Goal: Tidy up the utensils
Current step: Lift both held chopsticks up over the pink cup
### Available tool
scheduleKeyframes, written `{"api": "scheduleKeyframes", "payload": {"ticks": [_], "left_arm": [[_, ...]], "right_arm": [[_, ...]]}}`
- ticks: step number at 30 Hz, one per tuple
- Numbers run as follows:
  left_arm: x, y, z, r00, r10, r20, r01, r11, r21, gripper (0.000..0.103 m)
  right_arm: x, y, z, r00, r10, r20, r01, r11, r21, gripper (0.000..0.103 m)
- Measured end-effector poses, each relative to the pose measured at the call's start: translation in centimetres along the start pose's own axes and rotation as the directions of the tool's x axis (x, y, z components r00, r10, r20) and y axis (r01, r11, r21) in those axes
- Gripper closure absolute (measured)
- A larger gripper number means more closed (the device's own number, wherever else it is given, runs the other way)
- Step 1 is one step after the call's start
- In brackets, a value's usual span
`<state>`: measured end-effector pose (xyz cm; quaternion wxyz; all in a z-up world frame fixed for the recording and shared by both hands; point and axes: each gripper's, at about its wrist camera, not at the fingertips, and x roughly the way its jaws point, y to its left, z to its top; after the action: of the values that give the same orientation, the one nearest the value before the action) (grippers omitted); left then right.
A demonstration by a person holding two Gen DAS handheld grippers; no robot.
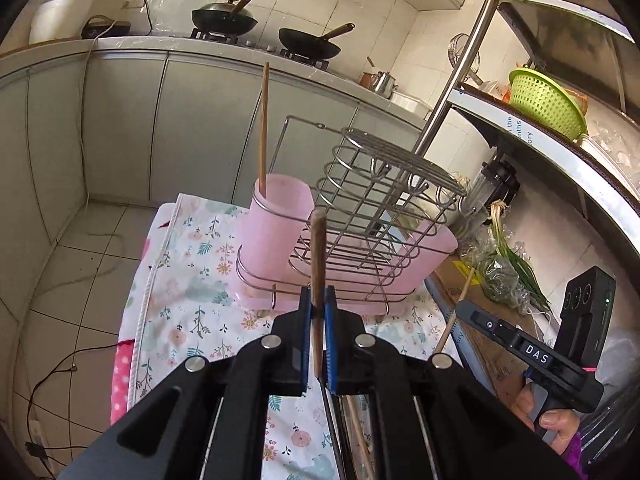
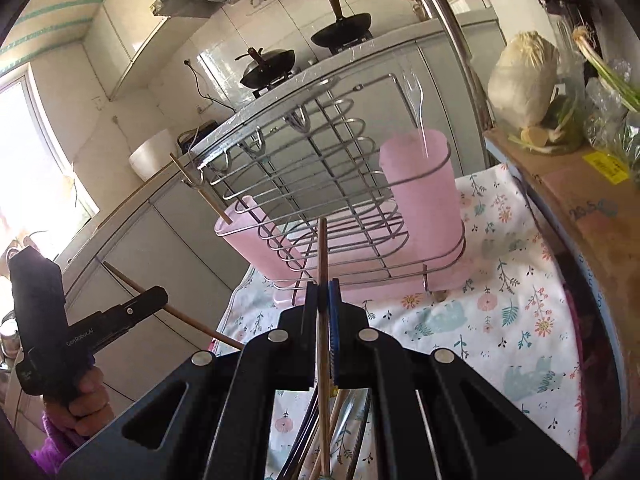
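Observation:
A wire utensil rack (image 1: 372, 216) with two pink cups stands on a floral cloth (image 1: 192, 280). The left pink cup (image 1: 276, 220) holds one wooden chopstick (image 1: 263, 128). My left gripper (image 1: 318, 300) is shut on a brown wooden chopstick (image 1: 318, 248), upright just in front of the rack. In the right wrist view my right gripper (image 2: 323, 296) is shut on a thin wooden chopstick (image 2: 322, 256) in front of the rack (image 2: 312, 184). The right pink cup (image 2: 424, 200) holds a clear plastic fork (image 2: 416, 108). More utensils (image 2: 336, 432) lie below the gripper.
Kitchen counter with two woks (image 1: 224, 16) stands behind. A metal shelf at the right carries a green colander (image 1: 548, 100), a cardboard box (image 2: 580, 200) and green onions (image 1: 516, 268). Cables lie on the tiled floor (image 1: 72, 280) at the left.

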<state>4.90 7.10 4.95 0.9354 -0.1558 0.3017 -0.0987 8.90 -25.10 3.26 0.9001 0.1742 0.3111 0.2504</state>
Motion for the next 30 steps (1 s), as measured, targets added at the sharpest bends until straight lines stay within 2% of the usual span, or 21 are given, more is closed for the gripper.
{"api": "scheduleKeyframes", "payload": {"ticks": [11, 18, 26, 30], "left_arm": [[-2.7, -0.9, 2.9, 0.997, 0.017, 0.080, -0.018, 1.000, 0.017, 0.097], [-3.7, -0.9, 5.0, 0.993, 0.023, 0.114, -0.026, 0.999, 0.023, 0.097], [-5.0, -0.9, 8.6, 0.983, 0.041, 0.177, -0.047, 0.998, 0.032, 0.097], [-6.0, -1.2, 10.7, 0.973, 0.044, 0.227, -0.055, 0.997, 0.045, 0.097]], "right_arm": [[-2.9, 1.8, 2.9, 0.995, 0.011, 0.098, -0.005, 0.998, -0.064, 0.097], [-3.9, 1.6, 5.3, 0.991, 0.030, 0.129, -0.024, 0.999, -0.047, 0.097], [-5.1, 1.4, 9.7, 0.985, 0.043, 0.164, -0.039, 0.999, -0.024, 0.097], [-5.9, 1.9, 12.2, 0.978, 0.032, 0.205, -0.024, 0.999, -0.043, 0.097]]}}
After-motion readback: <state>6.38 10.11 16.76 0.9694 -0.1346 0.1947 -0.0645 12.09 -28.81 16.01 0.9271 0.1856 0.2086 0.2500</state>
